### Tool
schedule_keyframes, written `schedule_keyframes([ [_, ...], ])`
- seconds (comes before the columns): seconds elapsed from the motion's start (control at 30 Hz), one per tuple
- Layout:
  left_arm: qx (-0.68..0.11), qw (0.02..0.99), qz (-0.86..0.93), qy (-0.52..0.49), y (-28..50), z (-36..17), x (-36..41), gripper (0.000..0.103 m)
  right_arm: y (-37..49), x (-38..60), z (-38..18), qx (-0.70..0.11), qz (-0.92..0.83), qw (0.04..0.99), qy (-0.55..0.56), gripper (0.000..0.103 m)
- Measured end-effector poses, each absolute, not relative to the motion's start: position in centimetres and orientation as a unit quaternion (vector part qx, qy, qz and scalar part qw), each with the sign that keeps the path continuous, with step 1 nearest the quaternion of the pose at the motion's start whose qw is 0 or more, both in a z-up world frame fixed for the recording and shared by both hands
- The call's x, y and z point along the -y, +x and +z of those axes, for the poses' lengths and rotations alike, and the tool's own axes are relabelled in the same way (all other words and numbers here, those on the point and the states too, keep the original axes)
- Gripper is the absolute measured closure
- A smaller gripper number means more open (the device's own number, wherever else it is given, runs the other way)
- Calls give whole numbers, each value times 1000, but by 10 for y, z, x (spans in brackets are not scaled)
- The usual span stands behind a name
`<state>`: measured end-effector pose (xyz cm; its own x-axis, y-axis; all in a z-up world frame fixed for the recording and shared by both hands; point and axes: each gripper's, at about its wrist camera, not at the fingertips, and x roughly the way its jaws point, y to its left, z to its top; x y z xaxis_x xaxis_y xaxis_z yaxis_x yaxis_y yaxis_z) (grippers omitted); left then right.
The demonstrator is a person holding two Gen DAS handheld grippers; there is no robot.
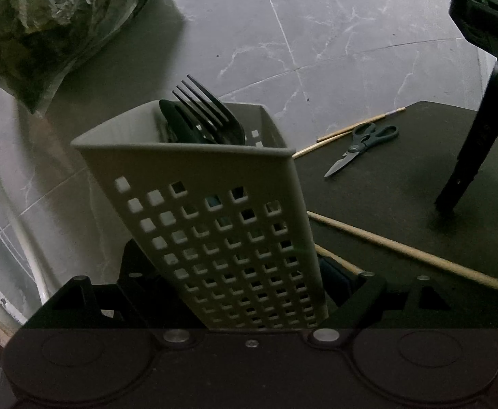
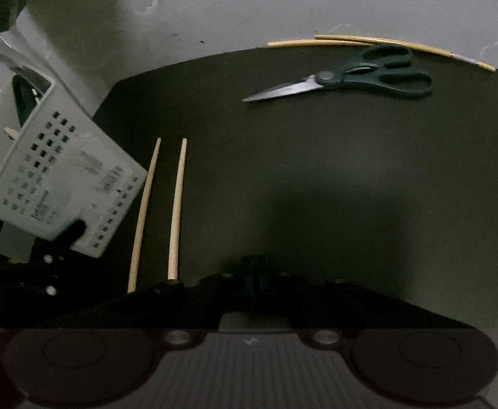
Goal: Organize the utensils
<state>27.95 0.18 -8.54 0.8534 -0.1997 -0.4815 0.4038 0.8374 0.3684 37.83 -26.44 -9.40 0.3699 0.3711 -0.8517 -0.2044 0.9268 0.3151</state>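
Two wooden chopsticks [image 2: 157, 211] lie side by side on the dark table [image 2: 317, 170], just in front of the right claw [image 2: 254, 286], whose tips sit low in shadow; whether they are spread or pressed together cannot be told. Beside the chopsticks, on their left, the left claw [image 1: 228, 293] pinches a perforated grey utensil caddy [image 1: 215, 204] near its base, tilted with its mouth leaning away from the camera, one finger pad [image 1: 348, 303] against its side. A dark plastic fork [image 1: 208, 112] and another dark utensil beside it already stand inside. Farther back on the table rest green-handled kitchen scissors [image 2: 351, 75], blades together, and just beyond them a second pair of chopsticks [image 2: 368, 42] along the table's far edge. Past the table lies pale marbled floor [image 1: 317, 34], with a plastic bag of leafy greens [image 1: 44, 27] in the left view.

The near pair looks the likely next pickup. It would be best taken at mid-length, both sticks together, with the caddy tipped towards the right claw so the tips slide in cleanly.
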Motion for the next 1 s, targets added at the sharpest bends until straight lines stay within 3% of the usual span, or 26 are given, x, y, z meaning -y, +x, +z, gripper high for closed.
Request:
schedule_keyframes([
  [0.1,-217,934,-161,235,280,-86,-2,16,377,245,-90,-527,192,824,82,65],
  [0.33,-217,933,-165,235,280,-86,-3,16,372,189,-88,-518,211,827,51,53],
  [0.47,-217,933,-168,235,279,-85,-4,16,370,165,-88,-516,201,832,37,52],
  [0.67,-214,932,-174,237,280,-87,-10,16,370,138,-86,-506,179,844,-17,55],
  [0.7,-213,931,-175,237,280,-87,-10,16,370,134,-85,-505,175,845,-27,64],
  [0.73,-212,931,-177,238,280,-87,-11,16,368,130,-85,-503,173,846,-44,82],
  [0.8,-211,930,-181,239,280,-87,-13,16,366,124,-84,-503,172,845,-63,88],
  [1.0,-207,929,-190,240,281,-88,-19,16,372,114,-78,-538,158,824,-82,87],
])
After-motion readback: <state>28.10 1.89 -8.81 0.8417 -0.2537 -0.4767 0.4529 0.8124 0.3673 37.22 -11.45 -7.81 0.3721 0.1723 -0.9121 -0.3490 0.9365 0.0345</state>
